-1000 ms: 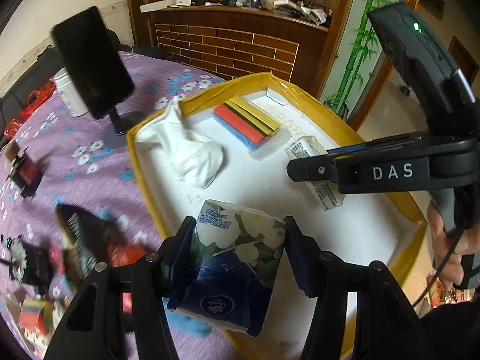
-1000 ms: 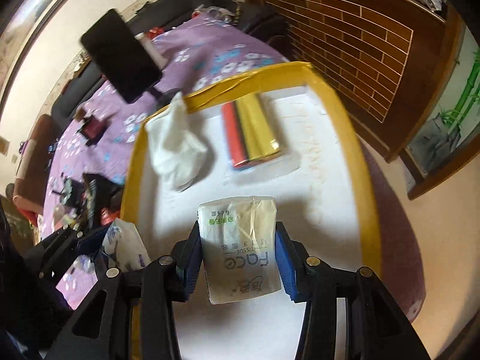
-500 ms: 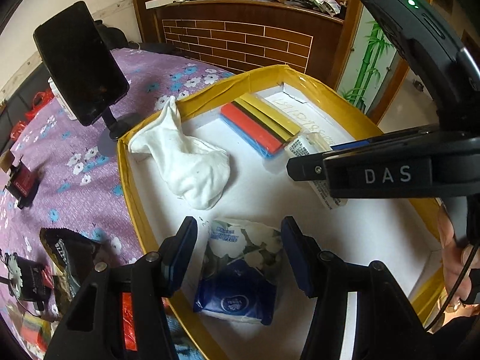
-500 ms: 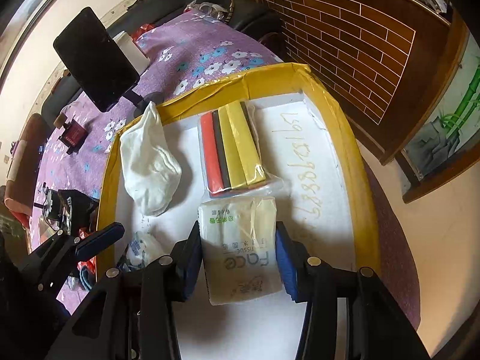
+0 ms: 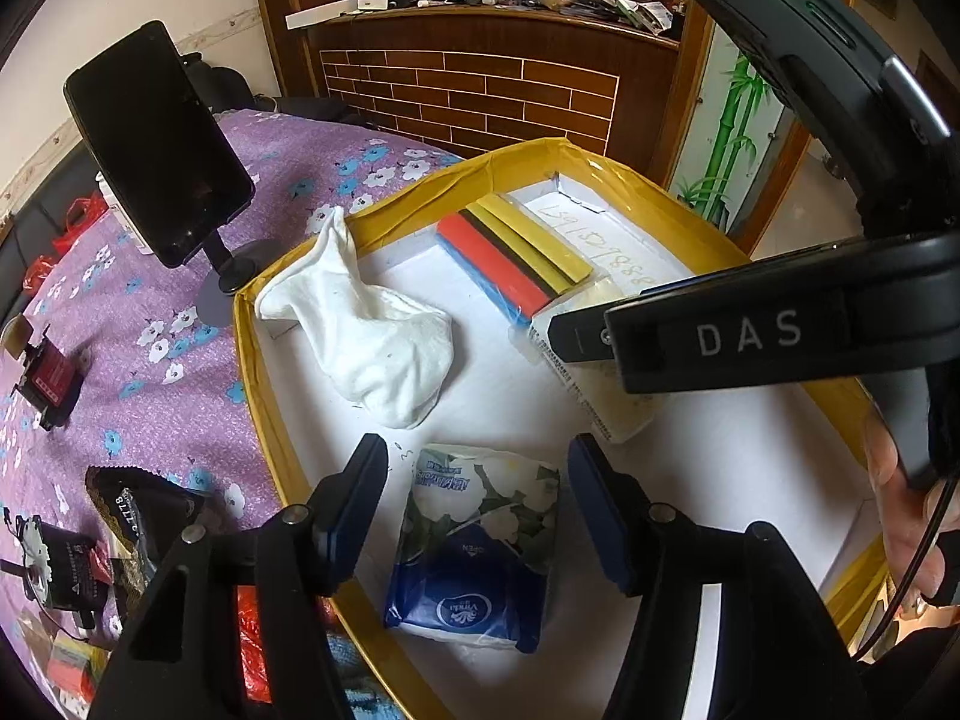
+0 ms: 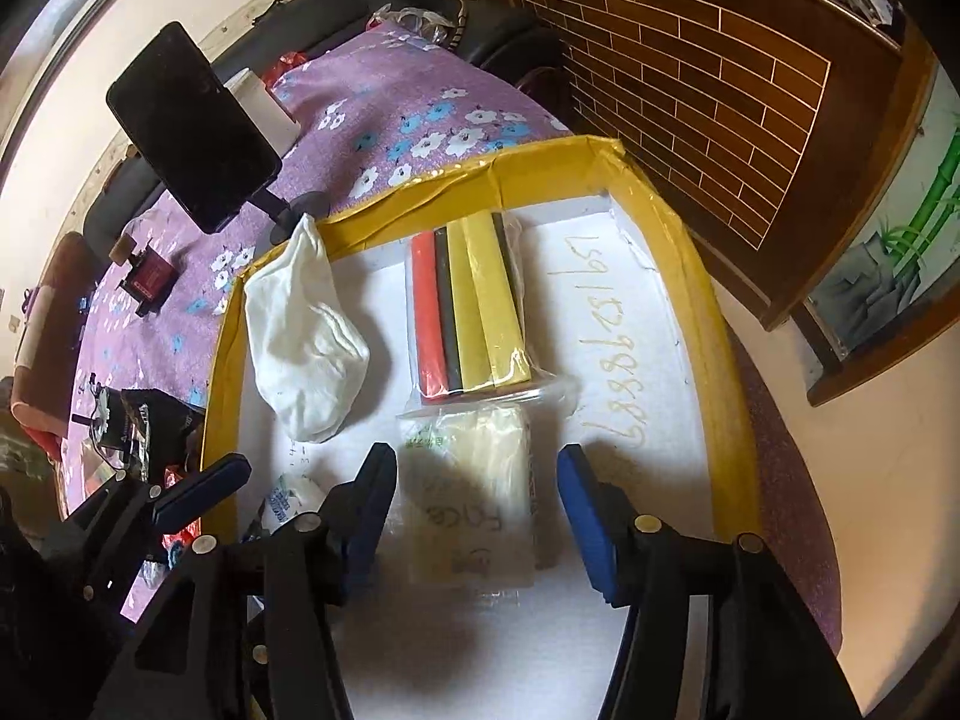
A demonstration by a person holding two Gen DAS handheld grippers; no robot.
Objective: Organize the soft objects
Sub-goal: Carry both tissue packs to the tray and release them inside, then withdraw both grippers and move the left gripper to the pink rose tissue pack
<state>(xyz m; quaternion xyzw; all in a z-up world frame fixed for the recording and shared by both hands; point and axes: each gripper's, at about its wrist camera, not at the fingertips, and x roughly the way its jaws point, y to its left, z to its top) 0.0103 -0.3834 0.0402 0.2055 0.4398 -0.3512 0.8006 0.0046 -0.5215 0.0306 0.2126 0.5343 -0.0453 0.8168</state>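
Observation:
A yellow-rimmed white tray (image 5: 420, 186) (image 6: 540, 162) holds a white sock (image 5: 372, 324) (image 6: 300, 348), a bagged pack of coloured strips (image 5: 510, 264) (image 6: 468, 312), a blue floral tissue pack (image 5: 474, 552) and a cream "Face" tissue pack (image 6: 474, 510) (image 5: 606, 408). My left gripper (image 5: 477, 510) is open, its jaws either side of the floral pack lying on the tray floor. My right gripper (image 6: 477, 510) is open above the cream pack, which lies flat against the strip pack. The right gripper also shows in the left wrist view (image 5: 750, 336).
The tray sits on a purple flowered cloth (image 5: 150, 324). A black phone on a stand (image 5: 156, 144) (image 6: 192, 126) stands left of the tray. Small red and black items (image 5: 54, 372) and wrappers (image 5: 138, 516) lie on the cloth. A brick-faced counter (image 5: 480, 84) stands behind.
Both grippers opened and let go of their tissue packs, which now lie on the tray. The left released the floral pack first; the right released the cream pack in the last half second.

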